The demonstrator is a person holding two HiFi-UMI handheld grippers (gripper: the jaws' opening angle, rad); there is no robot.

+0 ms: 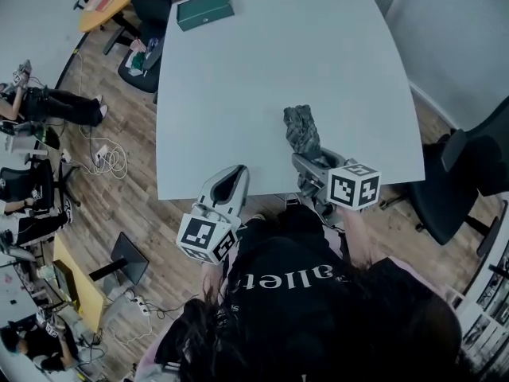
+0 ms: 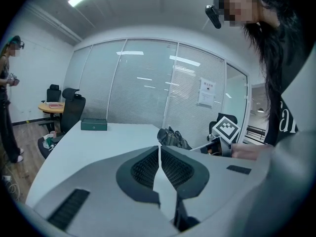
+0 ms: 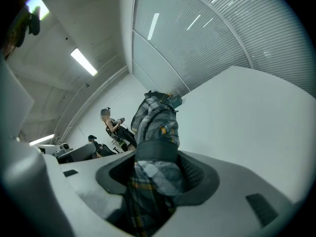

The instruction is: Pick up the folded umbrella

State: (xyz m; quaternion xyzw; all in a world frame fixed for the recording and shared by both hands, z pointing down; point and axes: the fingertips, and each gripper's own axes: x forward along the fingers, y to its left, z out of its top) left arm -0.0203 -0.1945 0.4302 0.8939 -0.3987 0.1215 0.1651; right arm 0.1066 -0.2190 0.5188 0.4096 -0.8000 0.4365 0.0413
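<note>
Nearest the camera, the left gripper (image 2: 159,154) hovered at the table's near edge, clenched on nothing, its pads meeting with only a thin seam between them.

Just beside it, the right gripper (image 3: 158,167) was grasping the folded umbrella (image 3: 155,127). The jaws stood fairly wide and pinched the plaid bundle right behind its dark strap (image 3: 157,152). The umbrella pointed away from the gripper over the near right part of the table (image 1: 238,94).

Handling, judged: light, with a soft cloth skin over a stiff core. The fabric should squash and grip well against the ribbed pads, so slipping seems unlikely. The mid-body by the strap looks like the right place to hold it, since the folds are bound tight there. A grip on loose canopy alone might let the core sag or slide.

Further off, a green box (image 1: 205,10) lay at the far corner of the table, well apart from the umbrella. An office chair (image 1: 469,165) stood off the right edge.

Not resolved:
- Whether the umbrella's far end rested on the table or hung clear of it.
- The handle end, buried between the jaws.
- The underside of the grip.
</note>
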